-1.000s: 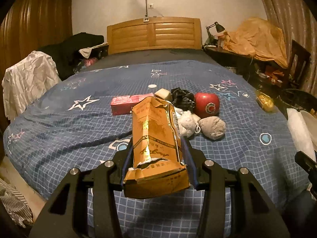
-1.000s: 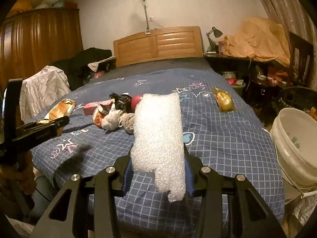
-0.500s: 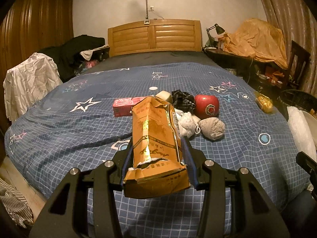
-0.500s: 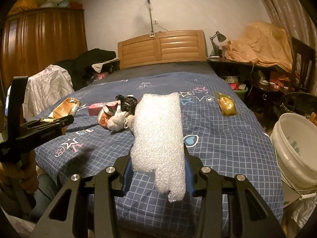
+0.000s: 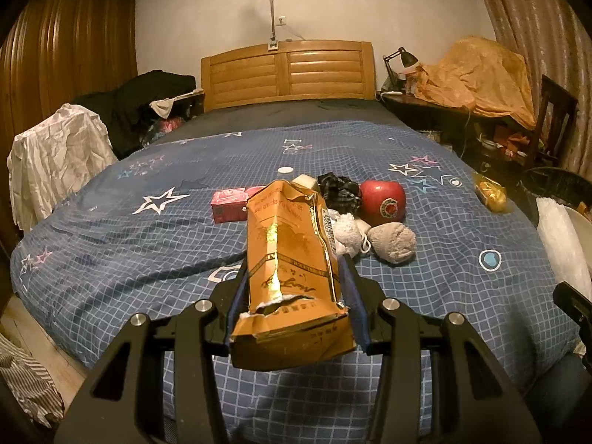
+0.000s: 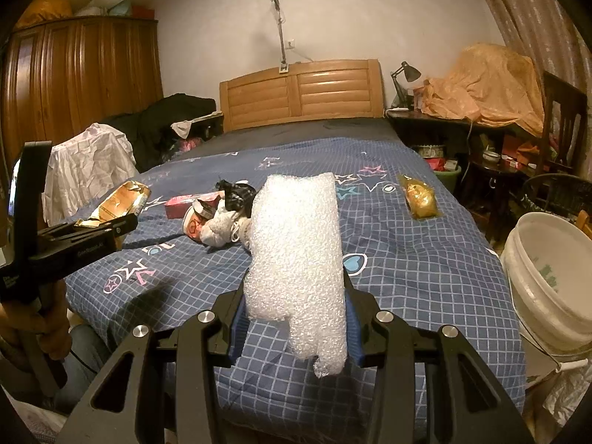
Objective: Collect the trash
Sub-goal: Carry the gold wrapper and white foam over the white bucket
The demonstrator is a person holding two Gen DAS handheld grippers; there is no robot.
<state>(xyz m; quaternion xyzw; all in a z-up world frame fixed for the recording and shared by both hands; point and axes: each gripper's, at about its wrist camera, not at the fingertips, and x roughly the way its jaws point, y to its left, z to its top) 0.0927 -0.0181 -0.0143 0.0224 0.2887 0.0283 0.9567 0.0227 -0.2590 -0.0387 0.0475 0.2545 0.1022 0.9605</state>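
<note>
Two grippers: both loaded, both held above the near edge of the bed.
Left gripper: my jaws are closed onto a torn orange carton; the pads press its two long sides.
Carton: points away from me, ripped flap at the near end, clear of the blanket.
Right gripper: my jaws are closed onto a roll of bubble wrap, gripped at its lower half.
Bubble wrap: stands up between the fingers, a loose tail hanging at the near end.
Pile on bed: pink box, dark cloth, red apple, white sock and grey sock, grouped mid-bed, beyond the carton.
Cap: small, white, far side of the pile.
Gold packet: lies alone on the right side of the bed, well apart from the pile.
Bucket: white, on the floor just beside the right edge of the bed, mouth open upward.
</note>
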